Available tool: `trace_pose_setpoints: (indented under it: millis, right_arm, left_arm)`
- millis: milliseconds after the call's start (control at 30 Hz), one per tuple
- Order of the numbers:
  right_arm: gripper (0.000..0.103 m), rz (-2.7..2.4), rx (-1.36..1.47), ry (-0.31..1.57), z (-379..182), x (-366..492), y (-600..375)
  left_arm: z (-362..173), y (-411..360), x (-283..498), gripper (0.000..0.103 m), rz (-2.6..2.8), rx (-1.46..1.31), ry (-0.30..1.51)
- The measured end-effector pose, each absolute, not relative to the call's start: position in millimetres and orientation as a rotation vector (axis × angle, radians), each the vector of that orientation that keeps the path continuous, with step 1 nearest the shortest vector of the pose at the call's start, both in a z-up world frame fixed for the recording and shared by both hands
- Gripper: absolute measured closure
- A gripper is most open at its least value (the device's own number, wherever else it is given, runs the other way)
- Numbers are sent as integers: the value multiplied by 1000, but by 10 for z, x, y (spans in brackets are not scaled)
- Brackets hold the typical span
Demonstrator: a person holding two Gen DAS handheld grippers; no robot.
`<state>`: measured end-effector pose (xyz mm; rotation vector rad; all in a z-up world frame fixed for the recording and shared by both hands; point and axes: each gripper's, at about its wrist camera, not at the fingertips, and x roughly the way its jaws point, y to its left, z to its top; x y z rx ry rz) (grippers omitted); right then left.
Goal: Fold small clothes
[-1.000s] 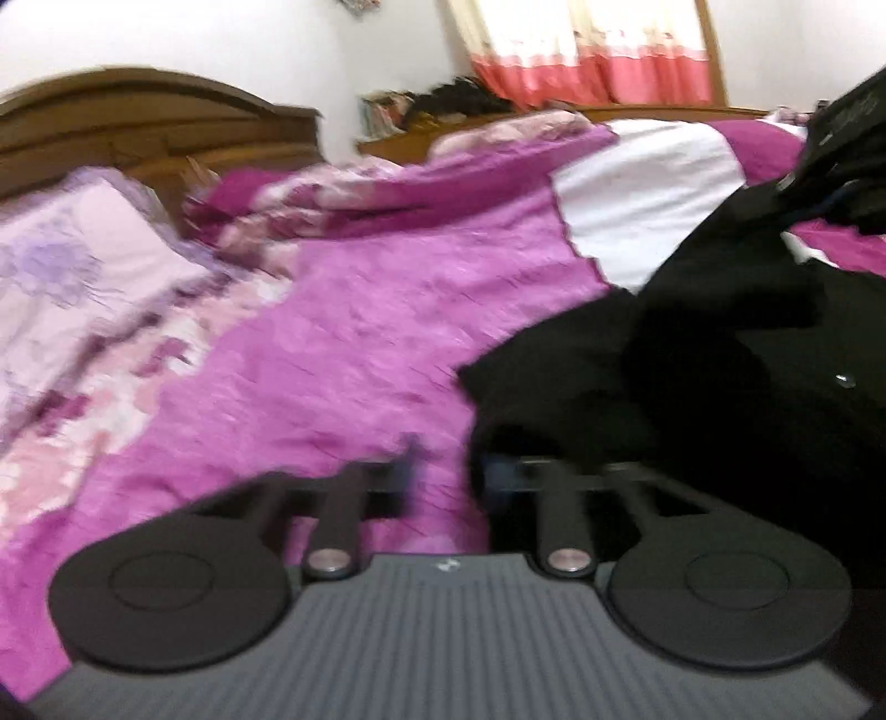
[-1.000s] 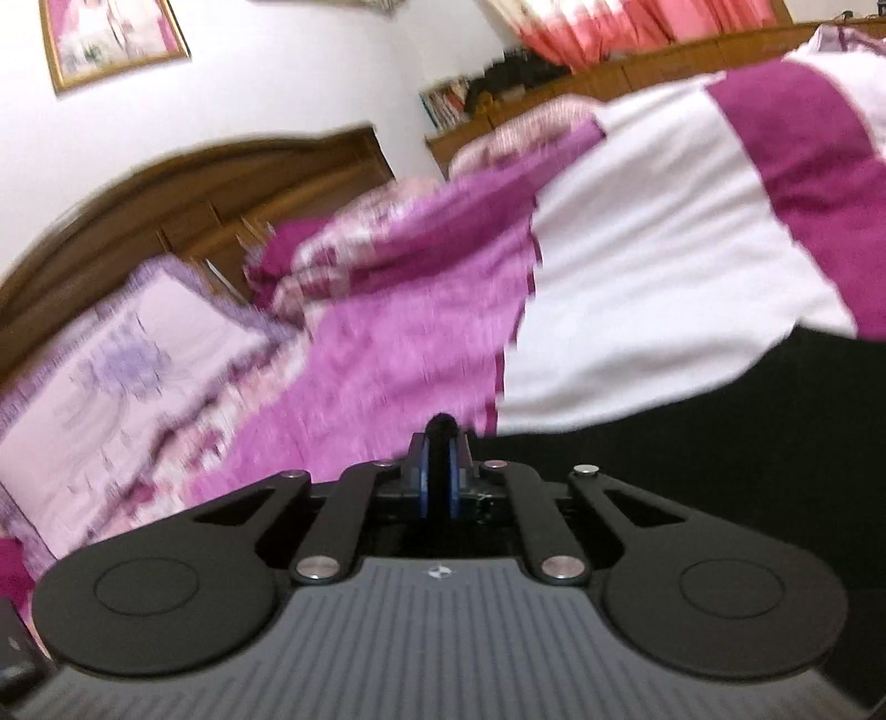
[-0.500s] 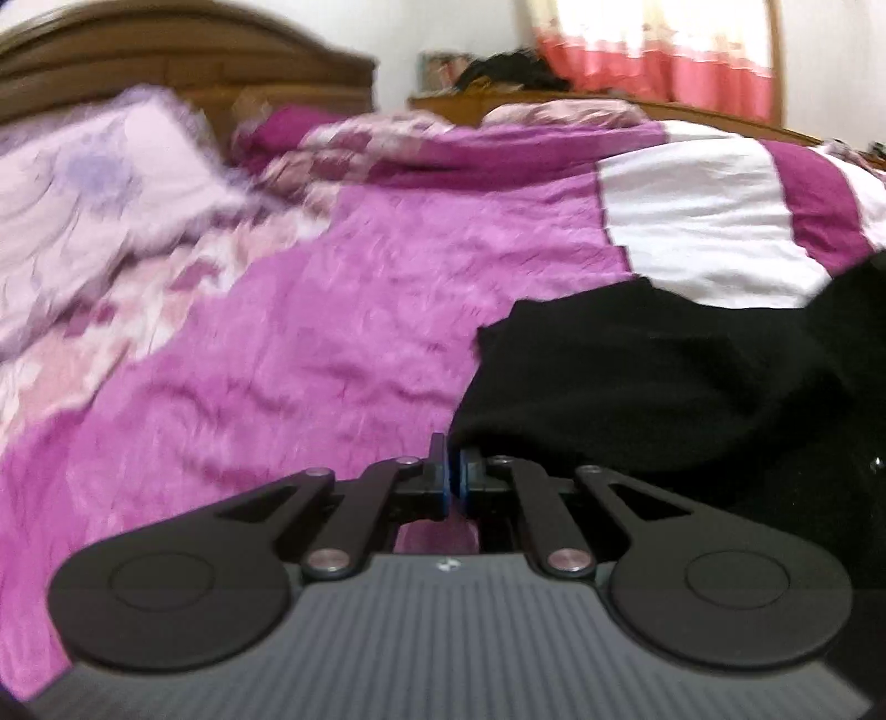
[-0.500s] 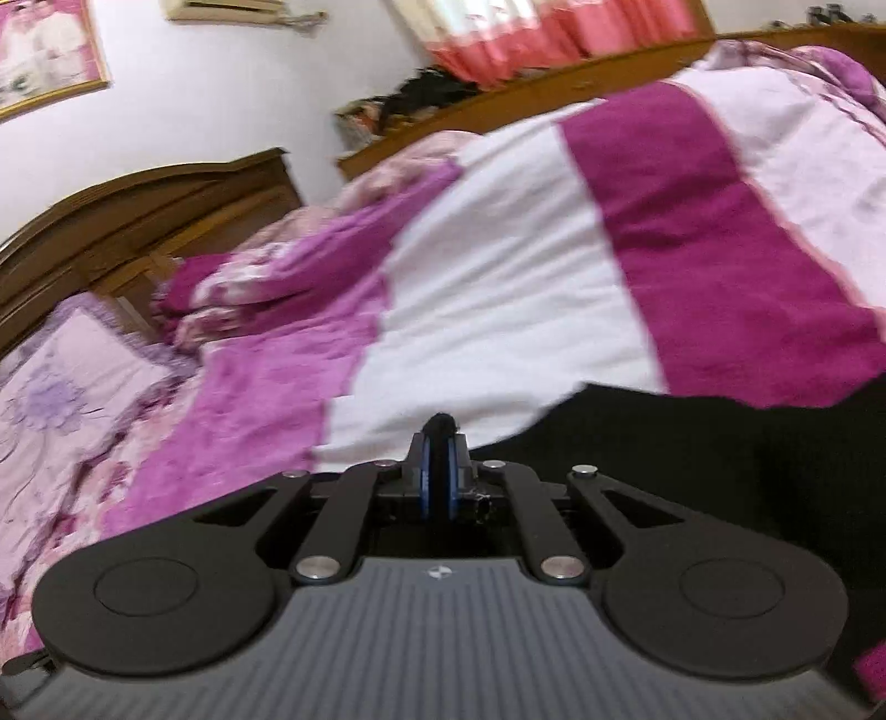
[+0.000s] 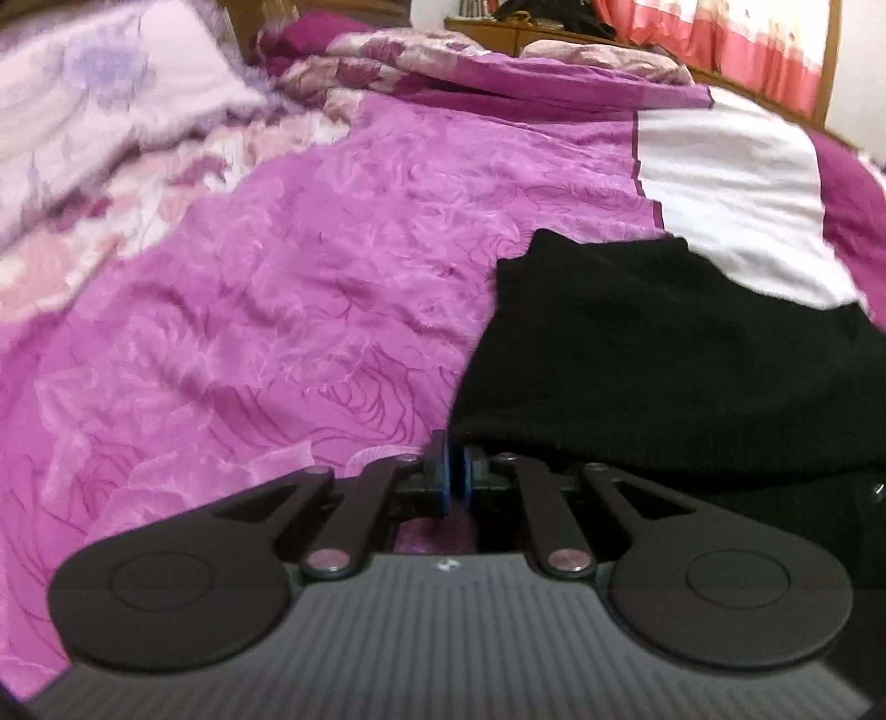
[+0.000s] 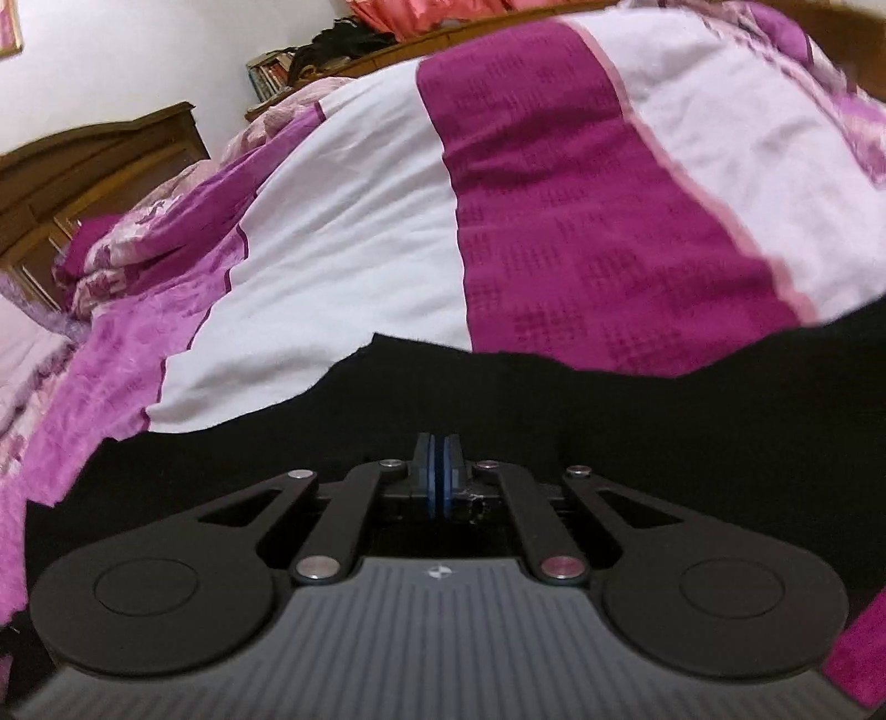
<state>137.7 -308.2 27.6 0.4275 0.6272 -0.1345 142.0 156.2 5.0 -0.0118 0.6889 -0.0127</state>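
A black garment [image 5: 653,354] lies spread on the pink bedspread [image 5: 288,310]. In the left wrist view its near left edge sits right at my left gripper [image 5: 455,471], whose blue pads are nearly together; I cannot tell whether cloth is pinched between them. In the right wrist view the black garment [image 6: 498,410] fills the foreground under and around my right gripper [image 6: 437,471], which is shut with its blue pads pressed together; a fold of the cloth seems to run into them, but black on black hides it.
A white and magenta striped blanket [image 6: 498,194] lies beyond the garment. A flowered pillow [image 5: 94,111] and rumpled bedding lie at the far left. A wooden headboard [image 6: 83,166] and a shelf with pink curtains [image 5: 747,39] stand at the back.
My left gripper has shut from open and come down at the garment's left edge. My right gripper has stayed shut and swung right and lower over the black cloth.
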Motion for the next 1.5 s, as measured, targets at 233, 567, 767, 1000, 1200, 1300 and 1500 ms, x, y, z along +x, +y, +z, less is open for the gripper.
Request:
trace_pose_setpoints:
  millis: [233, 567, 767, 1000, 1200, 1300, 1500]
  right_arm:
    - [99, -86, 284, 641, 392, 1245, -2730]
    - [99, -74, 195, 665, 165, 1212, -2375]
    - [99, -173, 86, 668, 110, 1177, -2414]
    - [99, -190, 16, 539, 572, 912, -2223]
    - [99, -16, 196, 681, 366, 1235, -2123]
    - [99, -69, 273, 682, 211, 1177, -2301]
    - [17, -59, 481, 618, 269, 841, -2622]
  left_arm:
    - [329, 1519, 1090, 74, 205, -111, 747]
    - [767, 1288, 1254, 88, 135, -118, 503]
    - [366, 1288, 1658, 95, 84, -213, 813]
    - [413, 1113, 1512, 95, 230, -194, 765]
    - [444, 1205, 1621, 94, 194, -312, 759]
    - [399, 1283, 1659, 95, 207, -368, 781]
    - [502, 1348, 1627, 94, 194, -408, 771]
